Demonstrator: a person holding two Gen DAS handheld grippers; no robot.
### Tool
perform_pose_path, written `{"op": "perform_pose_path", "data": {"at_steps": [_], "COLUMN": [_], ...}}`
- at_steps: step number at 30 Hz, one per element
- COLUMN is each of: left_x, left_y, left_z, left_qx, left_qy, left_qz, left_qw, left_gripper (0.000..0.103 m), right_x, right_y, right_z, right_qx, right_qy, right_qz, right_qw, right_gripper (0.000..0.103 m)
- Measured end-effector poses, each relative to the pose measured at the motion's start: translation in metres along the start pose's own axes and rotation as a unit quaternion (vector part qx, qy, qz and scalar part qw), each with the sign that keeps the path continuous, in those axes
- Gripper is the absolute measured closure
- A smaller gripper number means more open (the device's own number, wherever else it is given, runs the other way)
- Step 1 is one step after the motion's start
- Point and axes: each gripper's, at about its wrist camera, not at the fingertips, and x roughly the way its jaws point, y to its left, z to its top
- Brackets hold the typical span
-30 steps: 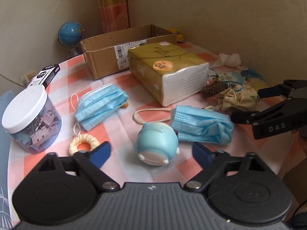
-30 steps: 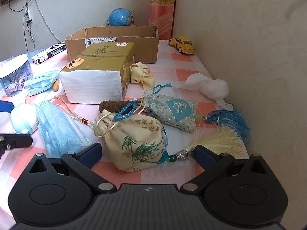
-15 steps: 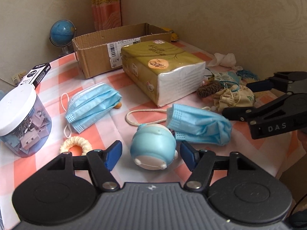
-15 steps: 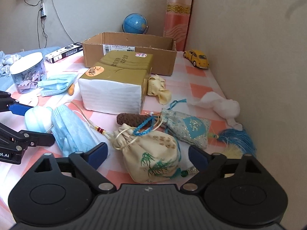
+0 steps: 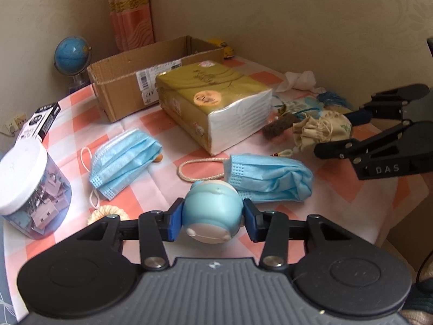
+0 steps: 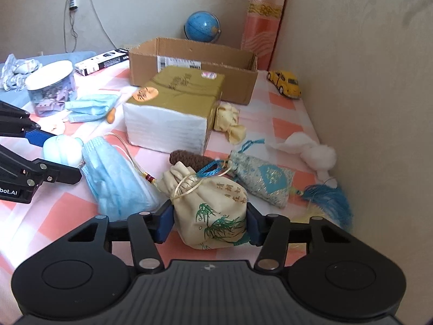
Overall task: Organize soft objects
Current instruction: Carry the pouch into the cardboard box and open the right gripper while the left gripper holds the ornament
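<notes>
Two pleated blue face masks: one (image 5: 123,159) at ten o'clock of the left gripper (image 5: 212,218), one (image 5: 270,177) at one o'clock. One cardboard box (image 5: 127,92) sits at twelve. The left gripper, angled downward, has just been closing and clamps one smooth round blue toy (image 5: 213,211). The right gripper (image 6: 207,223), likewise angled, has just been closing and clamps one cream drawstring cloth pouch (image 6: 211,208). One blue brocade sachet (image 6: 266,181) lies at one o'clock.

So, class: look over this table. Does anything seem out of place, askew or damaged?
Yes. Two face masks lie crumpled and loose on the cloth, a white tissue sits wadded by the wall, and the cardboard box looks empty. Nothing spilled or broken.
</notes>
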Motion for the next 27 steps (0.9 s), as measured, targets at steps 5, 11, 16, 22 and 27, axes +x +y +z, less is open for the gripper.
{"op": "perform_pose_path", "data": {"at_steps": [5, 11, 16, 22, 27], "left_x": [-0.018, -0.034, -0.046, -0.063, -0.072], "left_y": [-0.003, -0.006, -0.005, -0.001, 0.006], "left_z": [0.004, 0.005, 0.007, 0.011, 0.014], "left_qx": [0.016, 0.033, 0.040, 0.045, 0.042], "left_qy": [-0.005, -0.012, -0.024, -0.045, -0.058], "left_qz": [-0.009, -0.016, -0.021, -0.025, -0.023], "left_qw": [0.9998, 0.9992, 0.9987, 0.9977, 0.9972], "left_gripper": [0.059, 0.059, 0.059, 0.059, 0.059], "right_x": [-0.027, -0.057, -0.075, -0.083, -0.078], "right_y": [-0.008, -0.022, -0.029, -0.039, -0.046], "right_z": [0.011, 0.032, 0.053, 0.083, 0.114], "right_qx": [-0.016, -0.016, -0.020, -0.019, -0.014], "right_qy": [-0.010, -0.025, -0.039, -0.052, -0.065], "right_qz": [0.005, 0.012, 0.013, 0.021, 0.033], "right_qw": [1.000, 0.999, 0.999, 0.998, 0.997], "right_gripper": [0.045, 0.045, 0.045, 0.045, 0.045]}}
